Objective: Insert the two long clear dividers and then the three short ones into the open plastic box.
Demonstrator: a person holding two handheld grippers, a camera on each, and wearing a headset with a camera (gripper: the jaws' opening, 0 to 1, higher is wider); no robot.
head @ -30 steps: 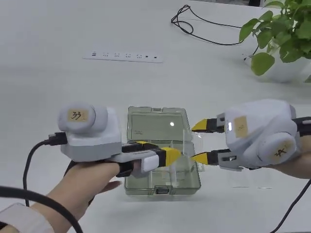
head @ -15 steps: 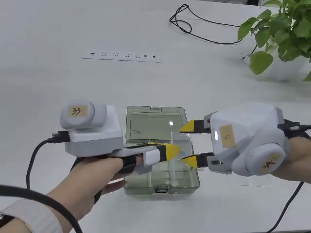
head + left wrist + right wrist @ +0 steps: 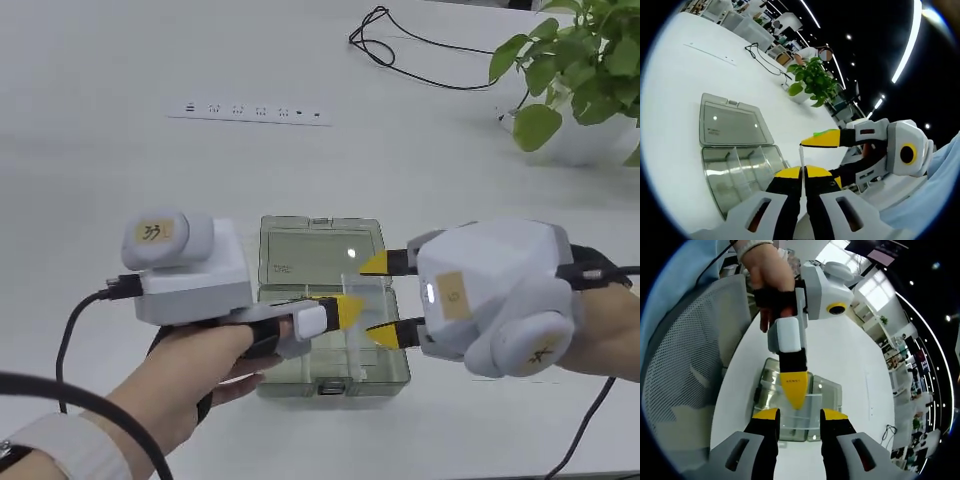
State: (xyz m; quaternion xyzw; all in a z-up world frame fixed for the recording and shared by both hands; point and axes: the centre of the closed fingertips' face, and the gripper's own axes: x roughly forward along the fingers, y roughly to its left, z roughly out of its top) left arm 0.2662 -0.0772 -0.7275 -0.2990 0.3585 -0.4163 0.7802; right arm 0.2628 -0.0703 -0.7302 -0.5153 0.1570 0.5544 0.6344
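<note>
Left tongs (image 3: pixel 349 308) pinch a clear divider (image 3: pixel 357 345) above the box (image 3: pixel 320 250); right tongs (image 3: pixel 375 299) apart, flanking it; plant (image 3: pixel 570 60), cable (image 3: pixel 400 45) beyond.

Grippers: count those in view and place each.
2. The left gripper, shut on a clear divider, is over the plastic box; the right gripper, open, has its jaws either side of that divider.

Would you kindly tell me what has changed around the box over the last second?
The right gripper has moved left toward the left gripper, so its open jaws now stand either side of the clear divider over the open plastic box, without closing on it. The left gripper stays shut on the divider; the box lies where it was.
</note>
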